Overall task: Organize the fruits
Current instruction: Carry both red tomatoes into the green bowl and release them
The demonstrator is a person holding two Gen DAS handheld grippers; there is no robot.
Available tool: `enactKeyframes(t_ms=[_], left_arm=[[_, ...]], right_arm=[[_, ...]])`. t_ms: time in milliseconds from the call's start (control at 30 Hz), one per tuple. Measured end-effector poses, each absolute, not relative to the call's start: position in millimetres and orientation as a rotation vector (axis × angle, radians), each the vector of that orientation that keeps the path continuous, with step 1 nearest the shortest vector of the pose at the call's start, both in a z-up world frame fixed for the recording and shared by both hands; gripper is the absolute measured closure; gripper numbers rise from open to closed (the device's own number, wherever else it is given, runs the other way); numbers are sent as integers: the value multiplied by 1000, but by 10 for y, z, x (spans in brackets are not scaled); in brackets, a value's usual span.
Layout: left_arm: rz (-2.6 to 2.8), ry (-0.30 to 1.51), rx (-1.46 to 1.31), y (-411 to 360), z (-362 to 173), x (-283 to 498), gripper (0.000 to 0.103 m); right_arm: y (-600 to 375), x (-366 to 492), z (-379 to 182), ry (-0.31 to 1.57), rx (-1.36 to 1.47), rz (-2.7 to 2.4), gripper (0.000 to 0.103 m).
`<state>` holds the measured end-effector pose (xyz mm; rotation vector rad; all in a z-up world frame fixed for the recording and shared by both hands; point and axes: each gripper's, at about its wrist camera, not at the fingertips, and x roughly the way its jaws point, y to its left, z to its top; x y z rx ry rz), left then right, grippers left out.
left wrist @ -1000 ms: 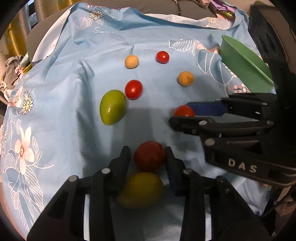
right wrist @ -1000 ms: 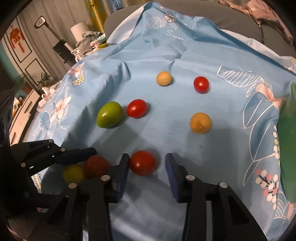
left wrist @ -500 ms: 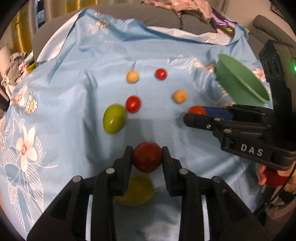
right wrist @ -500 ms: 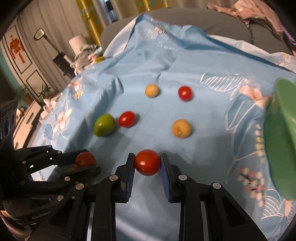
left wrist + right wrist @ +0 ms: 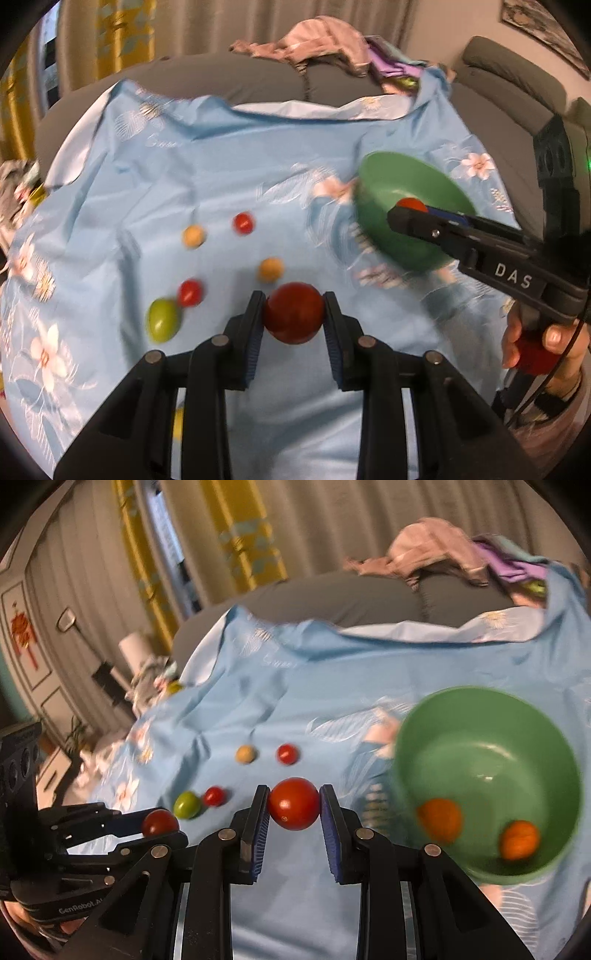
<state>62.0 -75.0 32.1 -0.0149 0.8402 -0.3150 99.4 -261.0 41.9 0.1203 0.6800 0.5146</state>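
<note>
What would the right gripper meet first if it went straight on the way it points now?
Probably the blue cloth, near the small red fruit. The right gripper, shut on a red tomato, points past the green bowl, which lies to its right. Depth is unclear.

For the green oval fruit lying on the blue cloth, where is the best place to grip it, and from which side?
Grip the green oval fruit across its narrow middle, coming from above. It lies flat, and a small red tomato sits close beside its far end, so a side approach there is probably crowded.
</note>
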Motion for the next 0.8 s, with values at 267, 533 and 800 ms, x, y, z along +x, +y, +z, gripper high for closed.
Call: enactKeyframes(t_ms=[267, 533, 800], left_arm=[[-454, 777, -11, -1416, 567, 876, 72], [-542, 808, 10, -2115, 470, 1279, 72], [-508, 914, -8, -2261, 132, 1548, 72]], right_arm=[[-3317, 1013, 489, 623, 230, 381, 74], [-3736, 1078, 318, 659, 222, 225, 74], [-3817, 1131, 170, 700, 195, 193, 74]])
